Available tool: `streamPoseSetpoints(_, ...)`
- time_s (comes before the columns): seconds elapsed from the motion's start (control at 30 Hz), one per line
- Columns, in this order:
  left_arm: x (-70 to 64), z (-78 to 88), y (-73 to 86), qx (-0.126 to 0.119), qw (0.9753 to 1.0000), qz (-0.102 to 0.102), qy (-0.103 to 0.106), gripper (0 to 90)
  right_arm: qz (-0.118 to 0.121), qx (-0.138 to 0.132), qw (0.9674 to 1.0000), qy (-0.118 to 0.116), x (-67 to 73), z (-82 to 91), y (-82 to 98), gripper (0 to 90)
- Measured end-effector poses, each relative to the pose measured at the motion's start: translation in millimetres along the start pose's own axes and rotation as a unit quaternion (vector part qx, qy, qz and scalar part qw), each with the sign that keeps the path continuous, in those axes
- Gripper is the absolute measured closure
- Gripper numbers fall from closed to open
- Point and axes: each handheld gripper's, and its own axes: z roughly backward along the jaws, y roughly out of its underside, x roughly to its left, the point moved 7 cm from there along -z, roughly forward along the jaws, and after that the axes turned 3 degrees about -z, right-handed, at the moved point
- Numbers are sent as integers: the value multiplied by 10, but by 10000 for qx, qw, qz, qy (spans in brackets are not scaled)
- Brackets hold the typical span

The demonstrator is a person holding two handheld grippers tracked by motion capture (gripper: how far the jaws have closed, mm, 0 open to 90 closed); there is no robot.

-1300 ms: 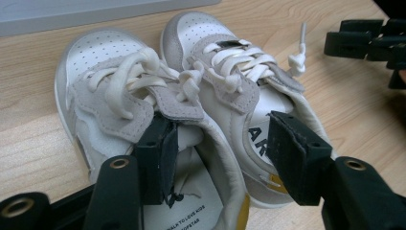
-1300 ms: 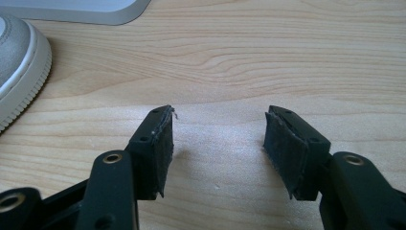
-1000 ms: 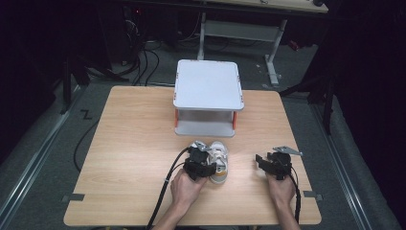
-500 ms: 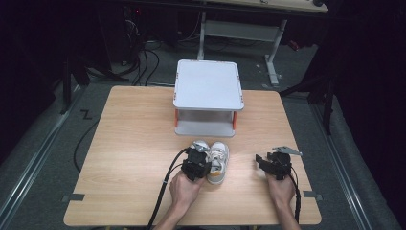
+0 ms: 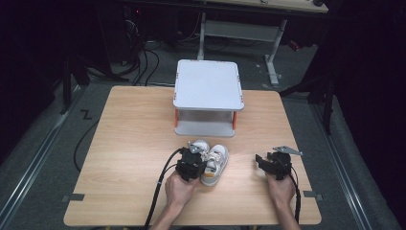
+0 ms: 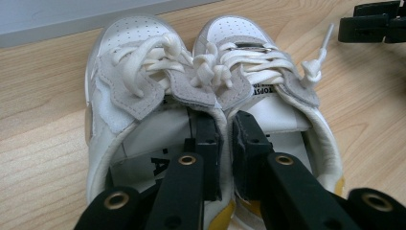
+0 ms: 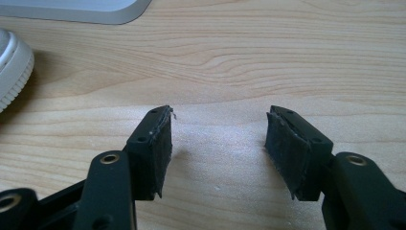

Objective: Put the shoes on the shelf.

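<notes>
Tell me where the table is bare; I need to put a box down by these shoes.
The table is bare left of the shoes and rack, and between the shoes and the open right gripper. Crowded: the middle, where the left gripper pinches both shoes' inner walls just below the rack.

Landmark: the two-tier shelf (image 5: 208, 98) stands on the table (image 5: 119, 143), at the middle of its far edge.
Sneakers: a pair of sneakers (image 5: 210, 160) sits side by side just in front of the shelf, toes toward it.
Left gripper (image 6: 225, 143): in front of the shelf at the sneakers' heels, one jaw inside each shoe, pinching the two inner collars together.
Right gripper (image 5: 268, 162): in front of the shelf's right corner, to the right of the sneakers and apart from them, over bare table.
</notes>
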Motion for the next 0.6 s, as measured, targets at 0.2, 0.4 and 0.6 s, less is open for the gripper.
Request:
streamPoseSetpoints(0.2, 21, 65, -19, -56, 10000, -47, 48, 824, 62, 15, 10000, 35, 7, -4, 0, 415)
streamPoseSetpoints(0.4, 38, 155, -82, -207, 9997, -88, 105, 824, 238, 52, 9995, 191, 31, -13, 5, 413)
streamPoseSetpoints(0.6, 62, 206, -143, -276, 9995, -130, 118, 824, 536, 97, 9980, 312, 70, -29, 7, 429)
